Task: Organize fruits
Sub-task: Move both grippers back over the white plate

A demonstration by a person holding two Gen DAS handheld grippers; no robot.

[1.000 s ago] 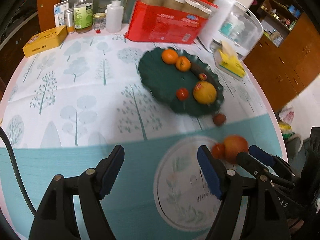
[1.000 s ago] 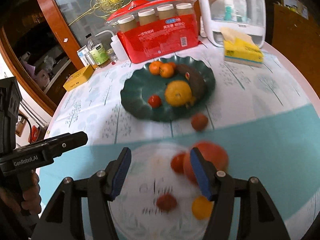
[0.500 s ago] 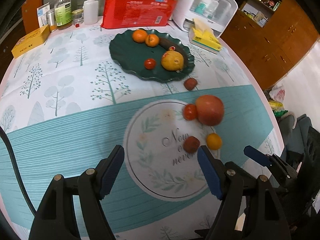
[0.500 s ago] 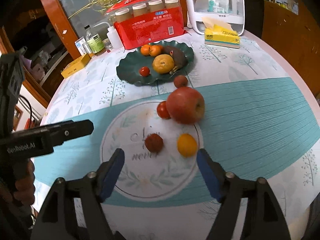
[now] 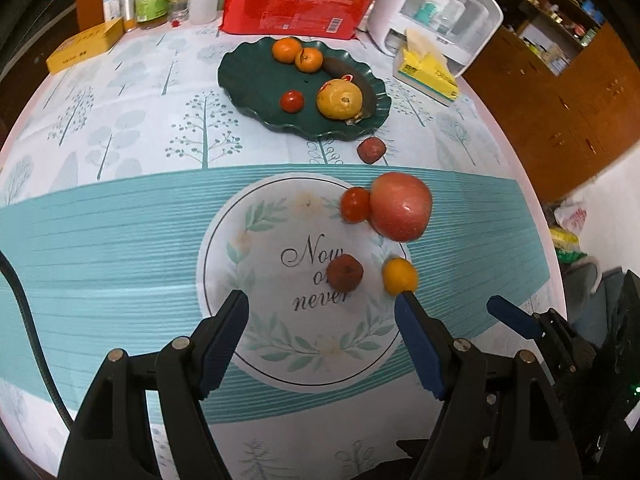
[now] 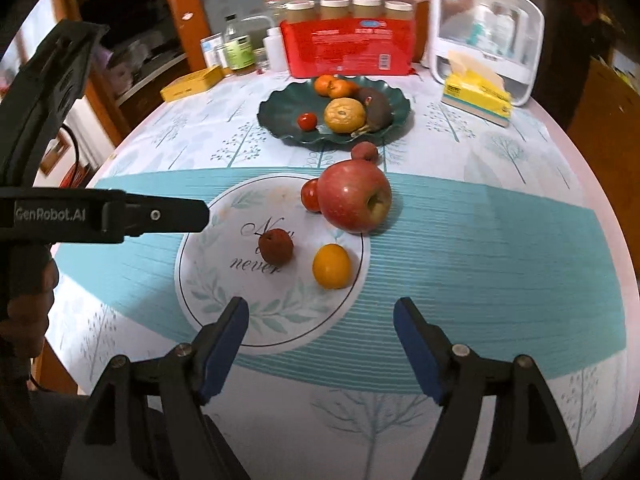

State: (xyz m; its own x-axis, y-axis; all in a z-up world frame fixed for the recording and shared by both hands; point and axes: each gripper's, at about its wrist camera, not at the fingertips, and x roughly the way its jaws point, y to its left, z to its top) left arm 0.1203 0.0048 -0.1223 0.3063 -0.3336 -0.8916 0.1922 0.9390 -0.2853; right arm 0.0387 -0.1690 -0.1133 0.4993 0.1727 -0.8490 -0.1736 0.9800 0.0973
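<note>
While both tools hung above the surface [image 6: 500, 240] with fingers spread apart and empty, five fruits lay loose near the green plate [image 6: 280, 114]. The apple [image 6: 354, 196] touched a small tomato [image 6: 310, 195]; I judged that lifting either could send its round neighbour rolling towards the edge.

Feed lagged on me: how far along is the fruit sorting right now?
Partly done. The green plate already holds two tangerines, a small tomato, a yellow fruit and a dark one. Nothing is in hand: left gripper and right gripper have open, empty jaws. Left on the tablecloth: apple, tomato, orange, two small reddish-brown fruits.
</note>
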